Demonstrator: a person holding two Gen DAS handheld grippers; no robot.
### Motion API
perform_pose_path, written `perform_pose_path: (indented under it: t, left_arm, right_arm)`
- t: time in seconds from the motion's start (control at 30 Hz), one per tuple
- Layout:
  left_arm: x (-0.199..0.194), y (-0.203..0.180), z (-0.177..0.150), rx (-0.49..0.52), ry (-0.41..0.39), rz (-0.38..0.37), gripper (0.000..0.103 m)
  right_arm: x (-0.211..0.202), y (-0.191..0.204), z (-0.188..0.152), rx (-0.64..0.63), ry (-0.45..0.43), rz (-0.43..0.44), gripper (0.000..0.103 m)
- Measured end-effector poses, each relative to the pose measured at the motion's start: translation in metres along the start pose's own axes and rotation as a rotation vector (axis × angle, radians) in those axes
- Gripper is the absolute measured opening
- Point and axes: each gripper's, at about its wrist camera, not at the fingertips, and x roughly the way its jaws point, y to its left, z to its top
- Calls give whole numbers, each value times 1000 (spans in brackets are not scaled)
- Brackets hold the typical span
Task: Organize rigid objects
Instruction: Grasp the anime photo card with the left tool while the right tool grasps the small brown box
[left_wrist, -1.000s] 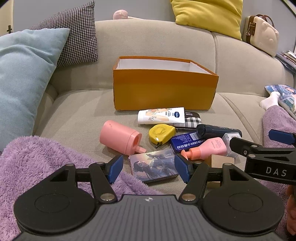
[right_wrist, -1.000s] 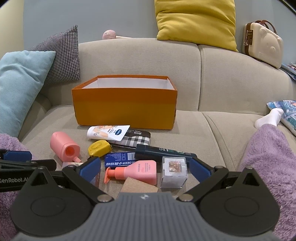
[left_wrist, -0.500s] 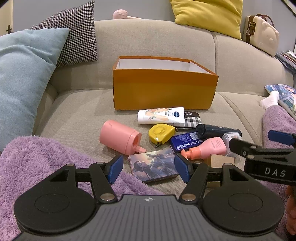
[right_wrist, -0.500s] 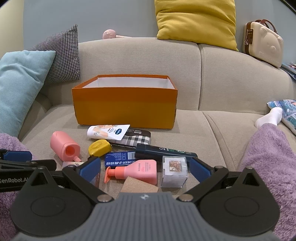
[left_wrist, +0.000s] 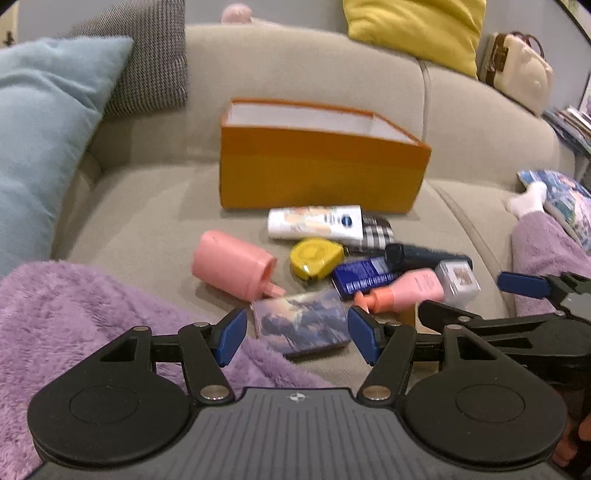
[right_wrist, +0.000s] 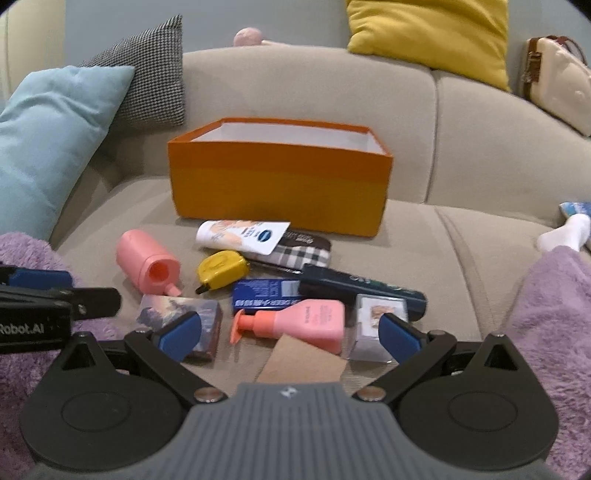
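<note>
Your left gripper is spread wide and holds nothing, its blue pads flanking the picture-printed box lying on the sofa seat. Your right gripper is opened wide too, empty, low over the pink pump bottle, with a brown card just under it and a clear cube at its right pad. Beyond lie the yellow tape measure, a pink cylinder, a white tube, then the open orange box.

"Robot.AI" on left gripper body; "DEER" on blue box.
</note>
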Motion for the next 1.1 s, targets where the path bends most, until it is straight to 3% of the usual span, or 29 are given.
perform_pose_path:
  t: [0.13,0.2,0.27,0.47,0.63,0.73,0.8,0.87,0.93,1.1]
  left_arm:
    - [11,6,1,22,69,-47,73]
    - [17,10,4,32,108,-81,67]
    - [26,14,9,41,153,-107,63]
    - [51,13,20,133,215,-86,60]
    - [71,-6,19,316,275,-135,60]
    - [80,-17,16,412,305,-138,61]
    - [88,-25,13,487,333,-114,61]
    - [92,-35,9,601,342,-55,63]
    - [96,-45,2,730,336,-4,73]
    - [108,-54,-9,892,336,38,82]
  right_arm:
    - [13,0,2,4,72,59,76]
    - [19,0,3,-1,101,76,73]
    - [27,0,5,-1,128,102,60]
    - [52,4,8,6,203,165,40]
    - [51,-1,12,13,213,130,40]
    - [44,-16,9,60,226,110,48]
    - [43,-26,7,83,257,84,54]
    - [43,-36,5,112,287,57,72]
    - [47,-43,2,148,316,67,75]
    - [65,-48,-3,212,379,118,77]
